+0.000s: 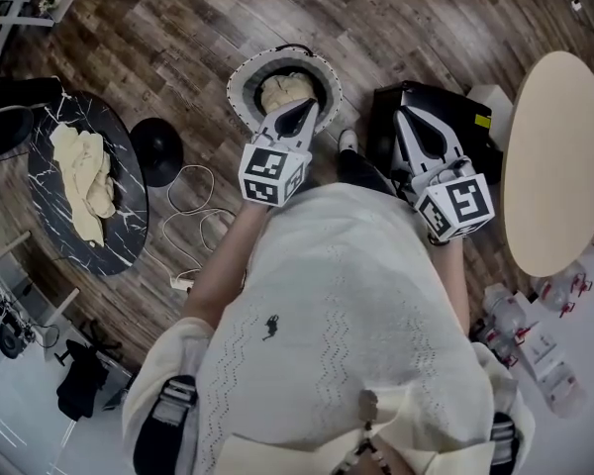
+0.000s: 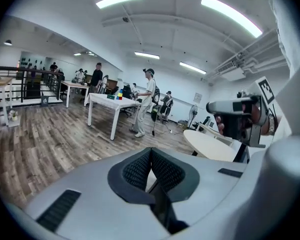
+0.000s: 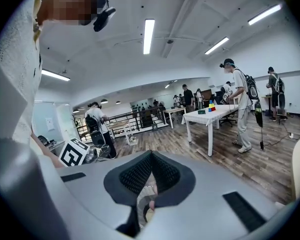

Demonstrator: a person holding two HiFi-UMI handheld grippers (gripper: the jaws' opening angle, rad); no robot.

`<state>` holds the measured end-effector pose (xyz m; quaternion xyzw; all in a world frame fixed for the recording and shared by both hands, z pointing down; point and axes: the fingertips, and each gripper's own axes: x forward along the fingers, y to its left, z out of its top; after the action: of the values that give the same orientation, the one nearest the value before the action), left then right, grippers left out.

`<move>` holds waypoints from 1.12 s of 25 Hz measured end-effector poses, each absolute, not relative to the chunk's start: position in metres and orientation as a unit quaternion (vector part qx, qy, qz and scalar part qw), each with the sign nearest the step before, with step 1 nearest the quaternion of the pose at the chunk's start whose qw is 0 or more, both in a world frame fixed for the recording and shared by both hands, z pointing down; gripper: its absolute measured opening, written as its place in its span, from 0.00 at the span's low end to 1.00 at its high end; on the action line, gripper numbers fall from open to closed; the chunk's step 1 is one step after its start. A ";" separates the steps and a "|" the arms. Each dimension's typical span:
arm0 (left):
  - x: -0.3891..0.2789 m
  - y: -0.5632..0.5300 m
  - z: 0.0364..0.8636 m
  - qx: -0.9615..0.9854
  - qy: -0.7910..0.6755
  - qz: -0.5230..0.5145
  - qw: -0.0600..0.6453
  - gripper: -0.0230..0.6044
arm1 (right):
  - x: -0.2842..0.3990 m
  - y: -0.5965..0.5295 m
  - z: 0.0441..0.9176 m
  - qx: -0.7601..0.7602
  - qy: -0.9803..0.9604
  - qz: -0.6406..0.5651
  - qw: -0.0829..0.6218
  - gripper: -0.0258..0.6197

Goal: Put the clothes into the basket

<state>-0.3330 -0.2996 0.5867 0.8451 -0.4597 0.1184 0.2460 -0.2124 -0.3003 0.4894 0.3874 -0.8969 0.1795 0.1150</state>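
Left gripper (image 1: 299,115), jaws pressed together on nothing, hangs over the basket (image 1: 236,85) holding a cream garment (image 1: 277,89), while the right gripper (image 1: 413,127) beside it is likewise closed and empty.

Two round tables are counted: a black marbled table (image 1: 119,228) at nine o'clock, a beige table (image 1: 559,166) at three. One white-rimmed round basket (image 1: 236,82) is seen at twelve o'clock. Two cream cloth heaps are counted: the table heap (image 1: 84,181) and the basket heap (image 1: 282,89).

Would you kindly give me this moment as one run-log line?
left gripper shut | right gripper shut | basket holds cream cloth | cream garment lies on marble table
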 end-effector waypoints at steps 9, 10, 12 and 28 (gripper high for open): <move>-0.329 -0.310 0.520 0.845 -0.490 0.062 0.204 0.07 | -0.220 -0.305 0.481 0.357 -0.911 0.177 0.108 0.05; -0.329 -0.310 0.519 0.844 -0.493 0.063 0.202 0.07 | -0.220 -0.305 0.480 0.356 -0.911 0.177 0.107 0.05; -0.331 -0.308 0.517 0.840 -0.500 0.064 0.201 0.07 | -0.221 -0.306 0.478 0.353 -0.913 0.177 0.103 0.05; -0.327 -0.312 0.430 0.822 -0.556 0.019 0.123 0.07 | -0.192 -0.328 0.391 0.326 -0.935 0.140 0.020 0.05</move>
<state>-0.3267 -0.3123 0.4297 0.8218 -0.5561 0.0192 0.1227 -0.1921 -0.3284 0.3911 0.3262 -0.9346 0.1401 0.0199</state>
